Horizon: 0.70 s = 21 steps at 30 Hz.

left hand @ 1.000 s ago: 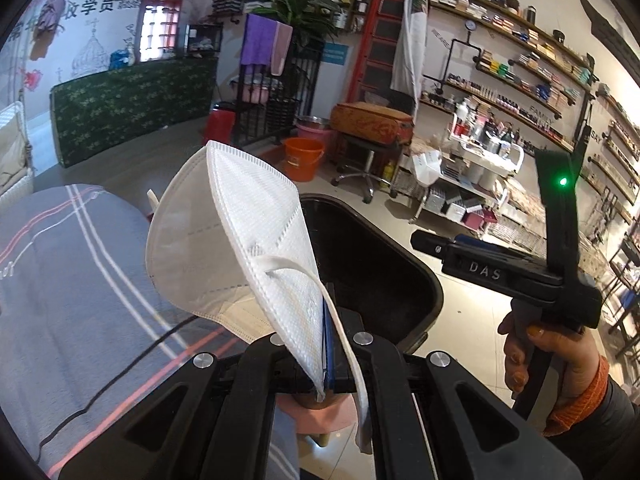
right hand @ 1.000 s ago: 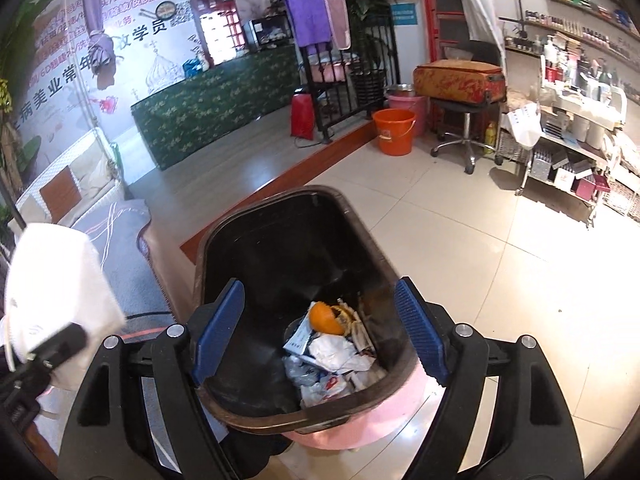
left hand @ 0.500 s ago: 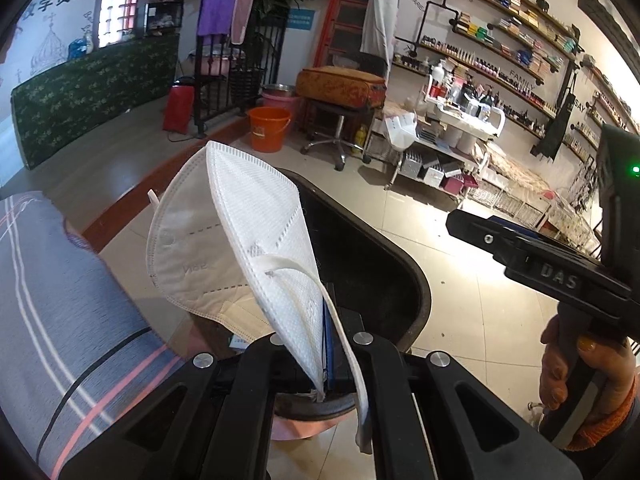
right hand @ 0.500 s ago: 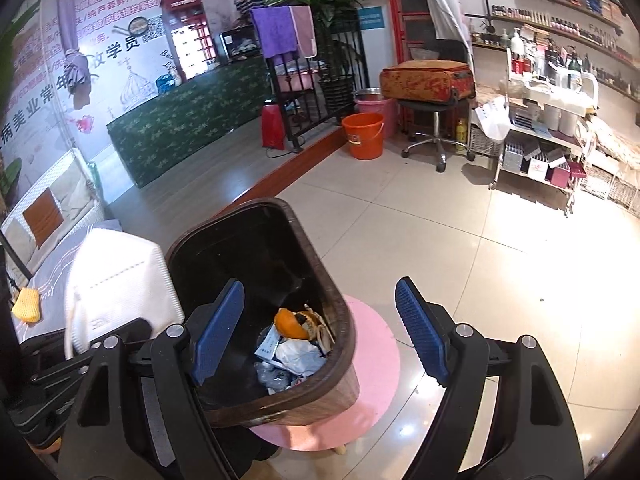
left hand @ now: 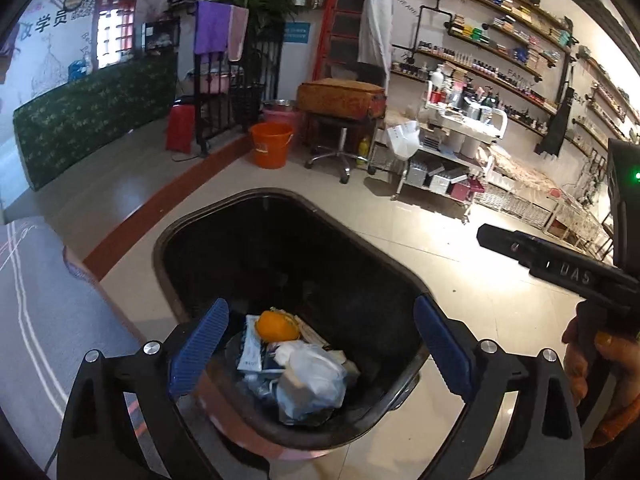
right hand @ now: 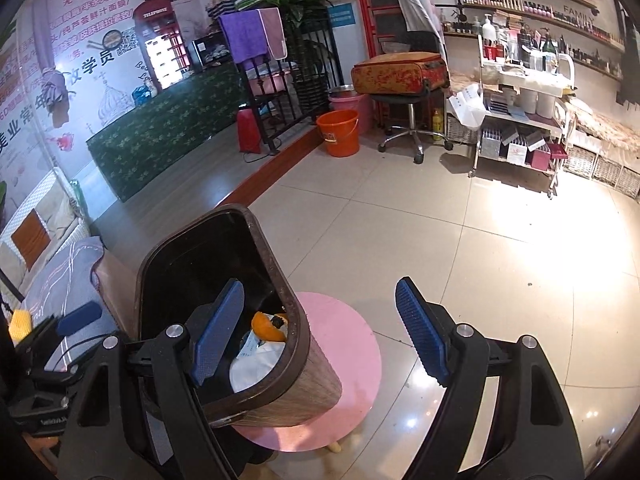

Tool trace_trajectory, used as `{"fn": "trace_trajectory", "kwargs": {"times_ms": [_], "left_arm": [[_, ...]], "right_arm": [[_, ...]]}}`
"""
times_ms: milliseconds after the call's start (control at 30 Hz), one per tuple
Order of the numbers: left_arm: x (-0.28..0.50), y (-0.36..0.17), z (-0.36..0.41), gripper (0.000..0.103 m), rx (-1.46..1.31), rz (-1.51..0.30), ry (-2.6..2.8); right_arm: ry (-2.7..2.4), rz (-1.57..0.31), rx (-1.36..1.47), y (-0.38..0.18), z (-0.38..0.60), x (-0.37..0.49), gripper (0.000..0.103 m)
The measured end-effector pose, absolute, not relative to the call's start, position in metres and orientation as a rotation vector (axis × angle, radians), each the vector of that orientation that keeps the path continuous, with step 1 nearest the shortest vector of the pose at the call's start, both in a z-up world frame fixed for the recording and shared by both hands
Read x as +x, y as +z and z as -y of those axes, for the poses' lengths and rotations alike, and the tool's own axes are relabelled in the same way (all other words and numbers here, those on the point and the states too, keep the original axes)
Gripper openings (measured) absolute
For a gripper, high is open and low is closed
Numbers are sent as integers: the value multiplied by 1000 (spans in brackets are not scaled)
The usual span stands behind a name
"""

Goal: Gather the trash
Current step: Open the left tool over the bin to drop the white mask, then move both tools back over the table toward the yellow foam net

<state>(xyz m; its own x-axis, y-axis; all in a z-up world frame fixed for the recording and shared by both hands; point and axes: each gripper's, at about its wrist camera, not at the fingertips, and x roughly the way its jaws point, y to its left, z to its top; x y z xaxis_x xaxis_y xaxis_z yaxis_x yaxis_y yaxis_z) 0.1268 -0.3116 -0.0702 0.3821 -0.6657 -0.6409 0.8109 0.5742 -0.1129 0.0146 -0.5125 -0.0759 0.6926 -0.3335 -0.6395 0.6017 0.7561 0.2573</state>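
Observation:
A dark trash bin (left hand: 192, 236) with a brown rim stands on a pink round stool (right hand: 348, 344). Inside lie an orange peel (left hand: 277, 326), papers and a white mask (left hand: 312, 376) on top of the pile. My left gripper (left hand: 320, 344) is open and empty right above the bin's near rim. My right gripper (right hand: 320, 332) is open and empty, to the right of the bin (right hand: 224, 404), its left finger over the bin's opening. The right gripper's body (left hand: 560, 268) shows at the right of the left wrist view.
A striped grey cloth (left hand: 36, 320) covers a surface left of the bin. An orange bucket (right hand: 338, 132), a stool with a suitcase (right hand: 400, 72) and a white cart (right hand: 520, 112) stand farther back on the tiled floor. Shelves line the right wall.
My left gripper has opened and let go of the white mask, which now lies in the bin. The right gripper has shifted right, away from the bin.

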Motion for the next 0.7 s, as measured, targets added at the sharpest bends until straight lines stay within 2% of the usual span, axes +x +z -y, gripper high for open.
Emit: {"fn": "trace_trajectory", "kwargs": {"times_ms": [233,467,567,700], "left_arm": [[125,-63,276,97,166,-704,-861],[123,-49,234,97,150,-677,-760],[122,-43,210,97,132,-659,-704],[123,-36,176,97,99,-634,-612]], "right_arm": [[-494,-618,455,-75,492,30,80],[-406,-640,425,-71,459,52,80],[-357,-649,401,-70,443,61,85],[-289,-654,376,-67,416,74,85]]}}
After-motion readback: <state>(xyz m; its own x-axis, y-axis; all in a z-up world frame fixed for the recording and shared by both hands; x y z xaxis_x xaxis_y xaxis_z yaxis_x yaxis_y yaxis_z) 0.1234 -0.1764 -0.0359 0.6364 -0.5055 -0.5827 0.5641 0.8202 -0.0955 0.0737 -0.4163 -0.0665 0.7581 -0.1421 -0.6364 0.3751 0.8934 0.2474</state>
